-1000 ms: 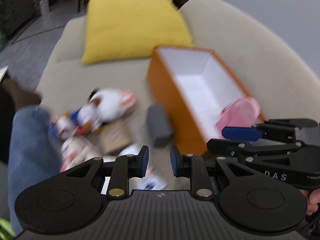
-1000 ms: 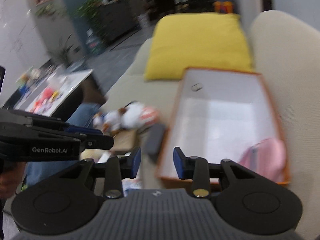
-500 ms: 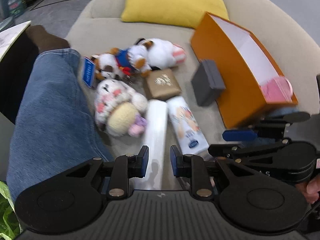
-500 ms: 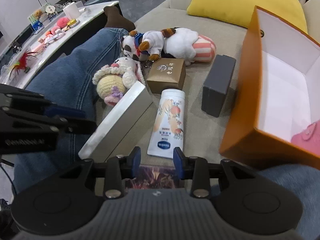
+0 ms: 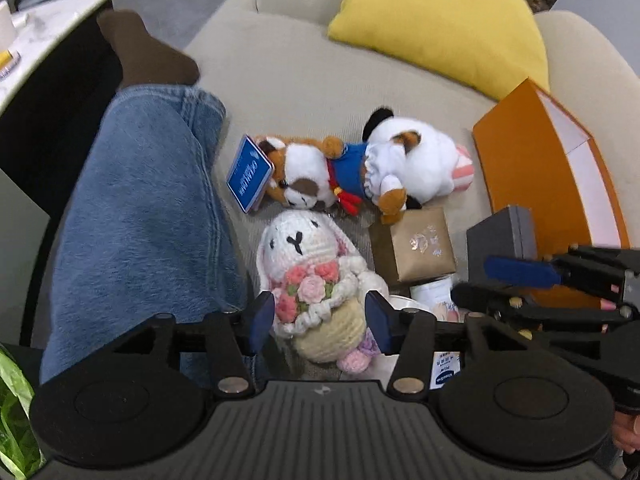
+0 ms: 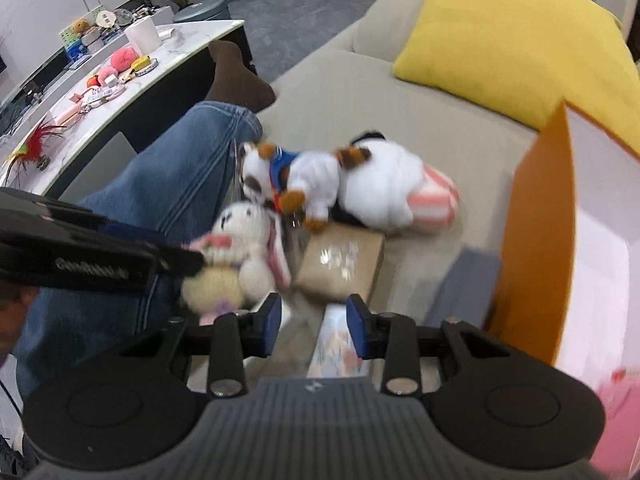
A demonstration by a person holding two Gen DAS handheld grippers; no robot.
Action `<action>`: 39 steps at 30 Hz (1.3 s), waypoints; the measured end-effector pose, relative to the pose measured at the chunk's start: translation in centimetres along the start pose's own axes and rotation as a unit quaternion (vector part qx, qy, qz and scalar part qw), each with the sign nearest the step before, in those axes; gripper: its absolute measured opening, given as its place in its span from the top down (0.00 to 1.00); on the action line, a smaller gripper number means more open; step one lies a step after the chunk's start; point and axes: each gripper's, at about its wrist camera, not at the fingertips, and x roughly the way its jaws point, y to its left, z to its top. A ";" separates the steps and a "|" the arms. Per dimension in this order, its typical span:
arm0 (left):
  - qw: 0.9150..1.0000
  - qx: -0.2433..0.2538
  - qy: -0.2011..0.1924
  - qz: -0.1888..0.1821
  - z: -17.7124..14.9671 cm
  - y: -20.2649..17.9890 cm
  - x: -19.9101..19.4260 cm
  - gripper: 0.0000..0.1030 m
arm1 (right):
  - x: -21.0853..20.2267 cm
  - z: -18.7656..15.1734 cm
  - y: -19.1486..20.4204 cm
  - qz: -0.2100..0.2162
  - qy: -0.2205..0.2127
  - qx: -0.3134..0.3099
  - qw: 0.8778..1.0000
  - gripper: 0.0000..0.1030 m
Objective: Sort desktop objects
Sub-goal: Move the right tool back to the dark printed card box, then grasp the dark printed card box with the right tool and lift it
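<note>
A crocheted white bunny (image 5: pixel 316 280) with pink flowers lies on the beige sofa. My left gripper (image 5: pixel 318 322) is open with its pads on either side of the bunny's lower body, not closed on it. The bunny also shows blurred in the right wrist view (image 6: pixel 236 256). My right gripper (image 6: pixel 314 322) is open and empty above a lotion tube (image 6: pixel 340 352). A cat plush (image 5: pixel 360 172), a tan box (image 5: pixel 422 246), a grey box (image 5: pixel 502 238) and a blue card (image 5: pixel 249 178) lie nearby. The orange box (image 5: pixel 532 168) stands at the right.
A person's jeans leg (image 5: pixel 140 220) lies along the left of the pile. A yellow cushion (image 5: pixel 436 20) rests at the sofa's back. A pink item (image 6: pixel 618 420) lies inside the orange box. A white table (image 6: pixel 100 80) with small objects stands at the left.
Both grippers dropped and moved in over the pile. My left gripper opened wider and now straddles the bunny. My right gripper opened wider over the lotion tube.
</note>
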 end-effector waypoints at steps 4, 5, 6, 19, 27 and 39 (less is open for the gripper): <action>0.999 -0.023 0.028 -0.003 0.4 0.7 2.0 0.41 | 1.8 1.2 -0.7 -0.003 0.021 -0.010 1.000 0.62; 0.999 -0.028 0.031 -0.004 0.5 1.0 2.4 0.40 | 2.3 1.3 -0.8 -0.004 0.026 -0.011 1.000 0.62; 0.999 -0.034 0.035 -0.007 0.5 1.1 2.9 0.37 | 2.6 1.4 -1.0 -0.005 0.028 -0.011 1.000 0.62; 1.000 0.005 0.000 0.013 -0.6 -0.7 0.9 0.33 | 1.5 -0.7 -1.8 0.007 0.037 -0.001 0.999 0.62; 0.998 0.062 -0.007 -0.017 -4.1 -3.4 -2.8 0.33 | 1.8 -6.5 -1.3 0.004 0.121 -0.008 0.993 0.51; 0.987 0.133 0.064 -0.065 -11.5 -7.9 -1.8 0.63 | 4.5 -9.4 -0.4 0.028 0.218 -0.031 0.975 0.44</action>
